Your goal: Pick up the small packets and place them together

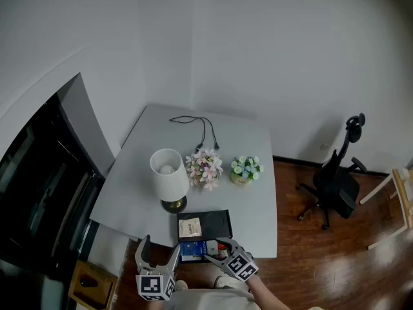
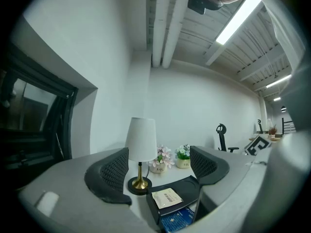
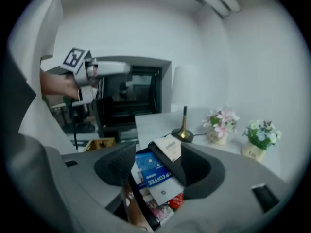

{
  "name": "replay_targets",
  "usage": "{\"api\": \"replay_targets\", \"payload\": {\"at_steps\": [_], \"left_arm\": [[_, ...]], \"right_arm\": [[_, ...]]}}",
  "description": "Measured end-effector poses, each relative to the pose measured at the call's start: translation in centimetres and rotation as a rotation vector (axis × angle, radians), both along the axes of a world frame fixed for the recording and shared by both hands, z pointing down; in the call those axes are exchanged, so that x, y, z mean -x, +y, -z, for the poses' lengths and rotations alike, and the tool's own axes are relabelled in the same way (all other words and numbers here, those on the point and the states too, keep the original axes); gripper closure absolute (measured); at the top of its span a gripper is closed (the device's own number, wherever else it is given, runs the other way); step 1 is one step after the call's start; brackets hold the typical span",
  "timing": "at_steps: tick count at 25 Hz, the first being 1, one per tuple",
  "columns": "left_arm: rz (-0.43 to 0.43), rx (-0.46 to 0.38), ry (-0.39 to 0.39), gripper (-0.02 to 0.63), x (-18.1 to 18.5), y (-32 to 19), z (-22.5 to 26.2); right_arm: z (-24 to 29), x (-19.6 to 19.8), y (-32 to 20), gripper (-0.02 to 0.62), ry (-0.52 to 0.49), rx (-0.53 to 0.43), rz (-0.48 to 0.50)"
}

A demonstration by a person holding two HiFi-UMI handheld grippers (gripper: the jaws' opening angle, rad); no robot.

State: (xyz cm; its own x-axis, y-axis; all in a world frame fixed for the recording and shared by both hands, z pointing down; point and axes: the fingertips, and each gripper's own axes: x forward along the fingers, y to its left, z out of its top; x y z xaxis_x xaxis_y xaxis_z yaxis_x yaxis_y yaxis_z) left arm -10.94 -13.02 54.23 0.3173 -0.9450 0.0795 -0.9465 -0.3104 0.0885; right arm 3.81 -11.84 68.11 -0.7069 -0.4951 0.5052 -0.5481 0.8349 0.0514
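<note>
Gripping a blue coffee packet [image 3: 153,171], the right gripper [image 3: 155,164] has its two jaws closed in on the packet's long edges, as its own view shows. That packet sits at the near end of the black tray [image 1: 219,223], partly over the tray's front rim. More small packets lie under it at that same end, one red [image 3: 176,201] and one pinkish; print too small to read.

Beige packet [image 1: 191,227] lies flat inside the tray, left half, apart from the blue one.

Left gripper [image 2: 158,166]: jaws wide apart, nothing between them, held in the air off the tray's near-left corner and pointing over the tray.

Tray sits on a grey table [image 1: 139,192], at its near edge. Lamp [image 1: 169,173], white shade and brass base, stands just beyond the tray's far-left corner. Pink flower pot [image 1: 204,168] is beyond the tray's far edge, and the green-and-white flower pot [image 1: 246,170] is beyond its far-right corner. Black cable [image 1: 200,126] lies well beyond the tray, toward the wall. Black office chair [image 1: 335,186] stands well right of the tray, on the wood floor.
</note>
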Motion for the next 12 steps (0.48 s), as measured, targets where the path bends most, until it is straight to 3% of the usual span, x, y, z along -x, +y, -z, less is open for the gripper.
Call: {"api": "replay_targets", "payload": {"at_steps": [2,6,9,12], "left_arm": [[0.005,0.004,-0.004,0.209,0.3,0.2,-0.1],[0.021,0.021,-0.003,0.209,0.9,0.8,-0.7],[0.032,0.016,-0.008,0.209,1.4,0.9,-0.5],[0.045,0.013,-0.010,0.209,1.8,1.1,-0.4]], "right_arm": [[-3.7,1.0,0.2,0.314,0.111,0.050,0.078],[-9.0,2.5,0.0,0.318,0.235,0.149,0.163],[-10.7,3.4,-0.3,0.370,0.334,0.144,0.222],[-12.5,4.1,0.1,0.373,0.454,0.115,0.300]]}}
